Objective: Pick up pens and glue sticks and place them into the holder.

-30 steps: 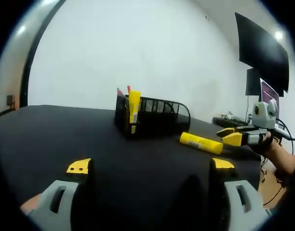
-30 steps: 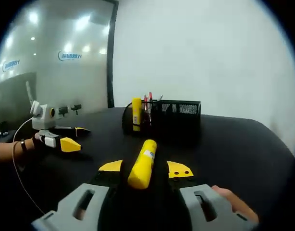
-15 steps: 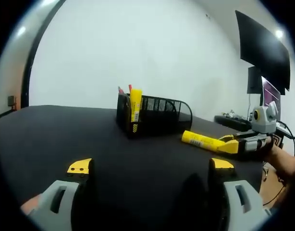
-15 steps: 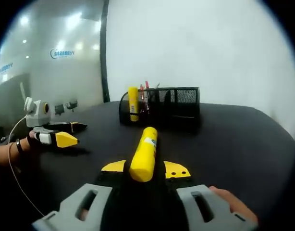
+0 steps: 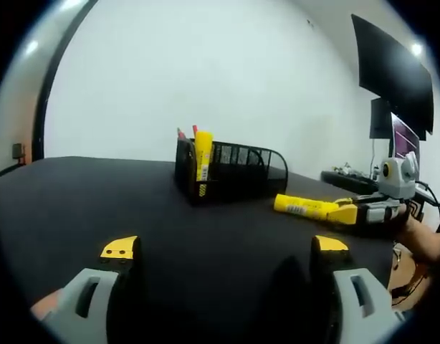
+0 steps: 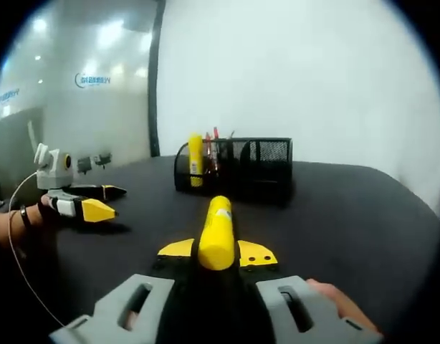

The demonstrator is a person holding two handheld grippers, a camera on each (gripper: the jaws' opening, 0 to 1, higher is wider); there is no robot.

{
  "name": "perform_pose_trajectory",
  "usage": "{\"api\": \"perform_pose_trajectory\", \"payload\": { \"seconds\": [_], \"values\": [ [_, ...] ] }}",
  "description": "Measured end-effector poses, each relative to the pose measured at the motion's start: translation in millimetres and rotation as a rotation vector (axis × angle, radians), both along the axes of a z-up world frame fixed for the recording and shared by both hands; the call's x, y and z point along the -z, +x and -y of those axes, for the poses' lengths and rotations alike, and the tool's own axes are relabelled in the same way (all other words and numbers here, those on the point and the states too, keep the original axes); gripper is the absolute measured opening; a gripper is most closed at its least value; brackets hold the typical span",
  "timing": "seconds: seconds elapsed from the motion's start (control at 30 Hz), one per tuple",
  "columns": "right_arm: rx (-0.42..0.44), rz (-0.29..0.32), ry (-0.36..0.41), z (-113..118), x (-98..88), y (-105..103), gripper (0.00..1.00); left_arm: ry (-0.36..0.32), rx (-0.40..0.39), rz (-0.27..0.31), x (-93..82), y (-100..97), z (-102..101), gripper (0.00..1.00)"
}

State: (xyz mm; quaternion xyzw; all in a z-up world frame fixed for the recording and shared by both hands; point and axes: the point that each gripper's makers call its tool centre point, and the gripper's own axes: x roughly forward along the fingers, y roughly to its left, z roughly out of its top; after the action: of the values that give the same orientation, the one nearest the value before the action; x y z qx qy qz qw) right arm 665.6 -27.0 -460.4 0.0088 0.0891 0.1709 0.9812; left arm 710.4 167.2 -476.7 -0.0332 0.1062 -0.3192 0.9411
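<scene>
- The black, cloth-covered worktop is being seen spreading across both views, with a white wall behind it.
- A black wire-mesh desk holder is being shown standing upright on the worktop, well apart from both grippers; a yellow glue stick and red-tipped pens are being held upright in its end compartment.
- The right hand-held gripper is being kept clenched on a yellow cylindrical glue stick with a label, which is being carried lying level above the worktop, pointing towards the holder.
- The left hand-held gripper is being held with its yellow-tipped jaws released and wide apart, nothing between them, low over the worktop.
</scene>
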Motion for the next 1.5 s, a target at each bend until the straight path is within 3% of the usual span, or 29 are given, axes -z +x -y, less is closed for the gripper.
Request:
{"api": "perform_pose_trajectory", "payload": {
  "seconds": [0.4, 0.7, 0.83, 1.03, 1.23, 1.5],
  "values": [
    [0.011, 0.118, -0.001, -1, -51.2, -2, 0.18, 0.003, -0.001, -0.005, 0.8, 1.9, -1, 0.91],
    [-0.019, 0.128, -0.006, 0, -82.3, 11, 0.17, 0.000, 0.002, -0.003, 0.0, -0.2, 0, 0.91],
    [-0.025, 0.132, -0.047, 3, -92.2, 16, 0.17, 0.005, 0.012, -0.009, 1.6, -1.7, 1, 0.91],
    [-0.030, 0.134, -0.040, 5, -94.5, 15, 0.17, 0.009, 0.016, -0.009, 2.3, -2.8, 2, 0.91],
    [-0.024, 0.112, -0.033, 9, -78.5, 9, 0.17, -0.003, 0.014, -0.004, 0.1, -0.9, 0, 0.91],
    [-0.038, 0.137, -0.021, 8, -80.7, 8, 0.18, -0.005, 0.010, -0.004, -0.1, -1.2, 0, 0.91]
  ]
}}
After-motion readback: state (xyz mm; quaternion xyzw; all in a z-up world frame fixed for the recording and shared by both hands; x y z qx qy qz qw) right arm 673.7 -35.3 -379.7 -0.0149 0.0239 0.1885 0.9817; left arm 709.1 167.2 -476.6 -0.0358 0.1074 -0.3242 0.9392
